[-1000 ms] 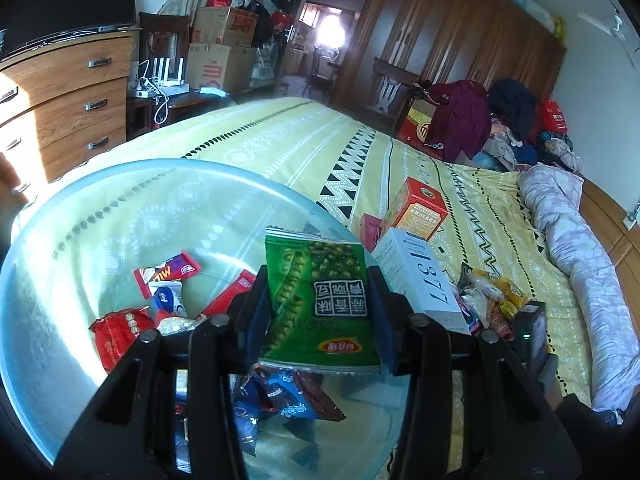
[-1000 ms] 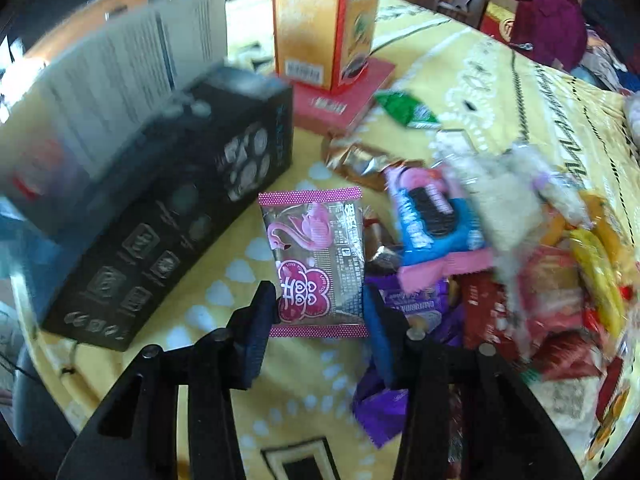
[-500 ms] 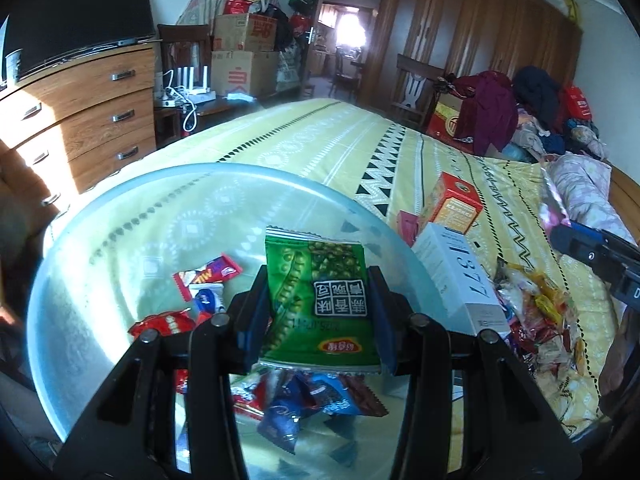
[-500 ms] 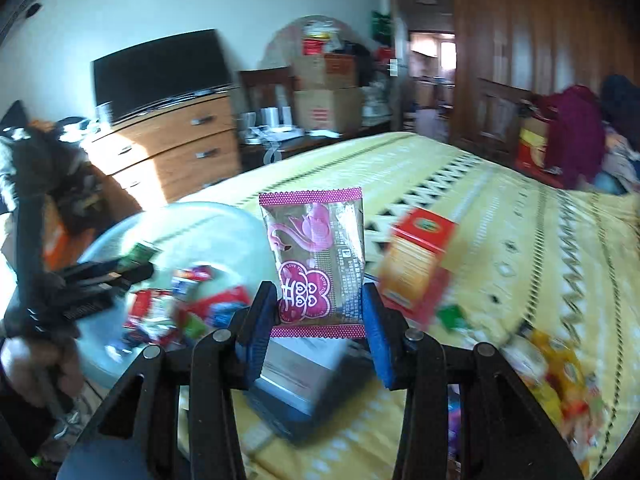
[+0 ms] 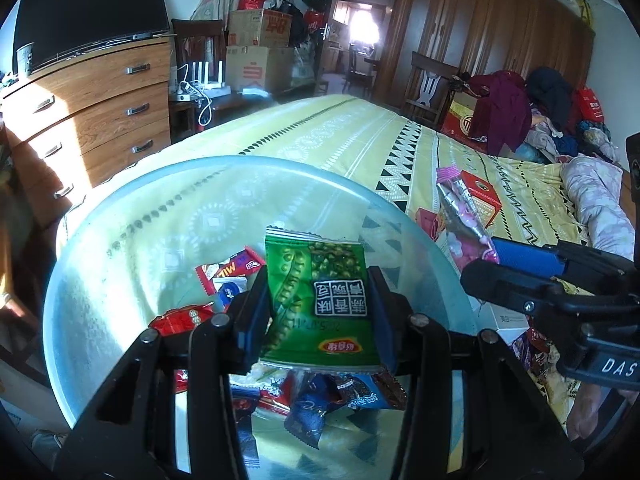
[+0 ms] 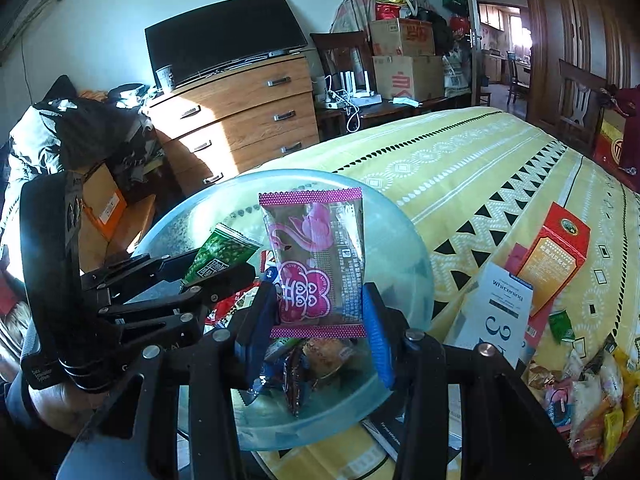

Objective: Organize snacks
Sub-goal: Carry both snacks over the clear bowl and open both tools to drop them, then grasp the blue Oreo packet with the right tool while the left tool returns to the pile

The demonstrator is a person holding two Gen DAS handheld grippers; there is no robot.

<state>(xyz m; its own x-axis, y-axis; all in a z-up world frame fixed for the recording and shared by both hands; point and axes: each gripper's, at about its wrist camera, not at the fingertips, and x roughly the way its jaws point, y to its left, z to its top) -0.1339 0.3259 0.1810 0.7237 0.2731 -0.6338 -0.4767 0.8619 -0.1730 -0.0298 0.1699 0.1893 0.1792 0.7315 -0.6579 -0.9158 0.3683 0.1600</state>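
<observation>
The bed point(image 6: 460, 152) carries a clear bowl point(image 6: 400, 232), boxes point(image 6: 560, 256) and loose snack packets point(image 6: 592, 392).

green pea packet point(image 5: 320, 300): glossy green, pea pods printed, black label block; upright between the left fingers point(image 5: 256, 312), pressed at both side edges, above the bowl.
pink flamingo packet point(image 6: 316, 260): clear wrapper, magenta sealed ends, pink flamingo and flower print; upright between the right fingers point(image 6: 260, 320), pinched at its lower sides, over the bowl.
bowl point(image 5: 120, 240): pale blue, translucent, round; on the bed, below both packets.
snacks in bowl point(image 5: 340, 396): red, blue and brown wrappers, loose, beneath the fingers.
snack pile point(image 6: 592, 392): mixed wrappers on the bed, right of the right fingers.
</observation>
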